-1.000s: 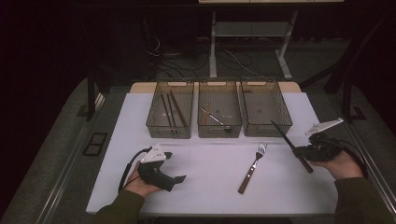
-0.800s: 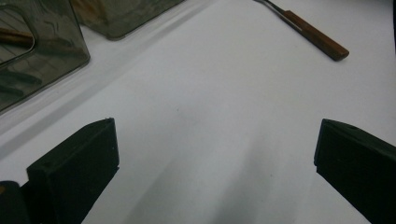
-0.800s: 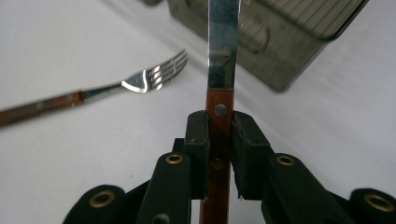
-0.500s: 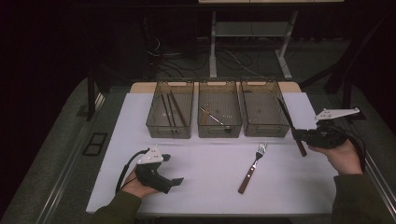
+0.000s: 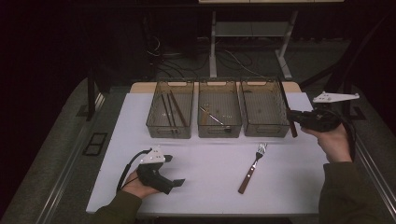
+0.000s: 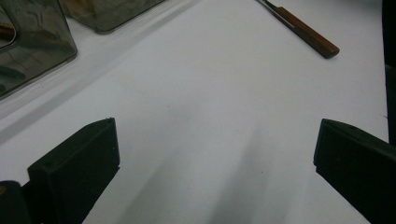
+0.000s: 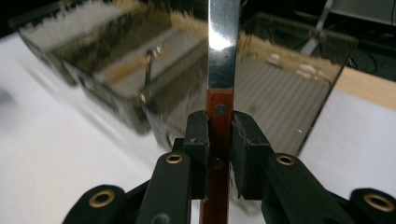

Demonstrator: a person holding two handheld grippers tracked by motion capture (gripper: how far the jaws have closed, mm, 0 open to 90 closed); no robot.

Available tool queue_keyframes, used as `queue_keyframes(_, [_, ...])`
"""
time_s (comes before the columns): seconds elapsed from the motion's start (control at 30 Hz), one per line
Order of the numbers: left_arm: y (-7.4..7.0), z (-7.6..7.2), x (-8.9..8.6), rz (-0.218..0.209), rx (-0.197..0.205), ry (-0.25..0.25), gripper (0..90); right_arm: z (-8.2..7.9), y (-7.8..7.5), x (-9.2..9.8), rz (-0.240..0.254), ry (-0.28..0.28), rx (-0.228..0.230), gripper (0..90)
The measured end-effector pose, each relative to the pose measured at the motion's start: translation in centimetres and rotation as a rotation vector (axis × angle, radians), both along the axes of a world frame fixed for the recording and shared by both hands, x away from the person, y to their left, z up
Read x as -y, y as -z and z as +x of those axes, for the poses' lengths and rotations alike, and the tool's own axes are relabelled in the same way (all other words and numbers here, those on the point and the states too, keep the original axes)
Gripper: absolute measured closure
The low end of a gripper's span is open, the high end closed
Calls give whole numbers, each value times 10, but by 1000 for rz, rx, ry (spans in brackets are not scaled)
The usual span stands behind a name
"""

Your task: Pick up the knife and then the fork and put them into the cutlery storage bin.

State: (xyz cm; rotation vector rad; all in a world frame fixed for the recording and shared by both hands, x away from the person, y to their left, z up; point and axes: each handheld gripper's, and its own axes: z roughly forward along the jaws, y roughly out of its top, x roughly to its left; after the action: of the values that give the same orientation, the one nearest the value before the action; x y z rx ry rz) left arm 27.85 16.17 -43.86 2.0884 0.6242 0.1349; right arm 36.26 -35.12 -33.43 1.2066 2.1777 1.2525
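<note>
Currently the right gripper (image 5: 293, 116) clamps a wooden-handled knife (image 7: 219, 70) beside the right bin (image 5: 264, 108), while the left gripper (image 5: 173, 171) rests idle.

At the near left, the left gripper lies on the white table (image 5: 210, 163) in the person's hand, its jaws standing wide apart with bare tabletop between them. Farther back, three smoky bins sit in a row: the left bin (image 5: 170, 112), the middle bin (image 5: 219, 109) and the right bin. A fork (image 5: 252, 167) lies near centre. At the right, the jaws are closed on the knife's handle, blade pointing away toward the bins.
</note>
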Motion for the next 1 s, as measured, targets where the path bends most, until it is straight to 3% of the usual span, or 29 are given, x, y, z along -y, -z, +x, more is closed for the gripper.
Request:
queue_keyframes(0.27, [-1,-1,-2,-13,5,-13,0,30,-14,-6,7,44,28,774])
queue_keyframes(0.4, [-1,-1,-2,-21,2,-17,0,45,-13,-12,9,61,37,774])
queue_keyframes(0.5, [-2,-1,-2,-21,1,-20,0,56,-7,-17,2,68,33,773])
queue_keyframes(0.67, [-2,-1,-3,-22,4,-18,0,72,10,-24,-41,90,-20,773])
queue_keyframes(1.0, [-2,-1,-3,-24,2,-13,0,82,45,-28,-125,117,-117,772])
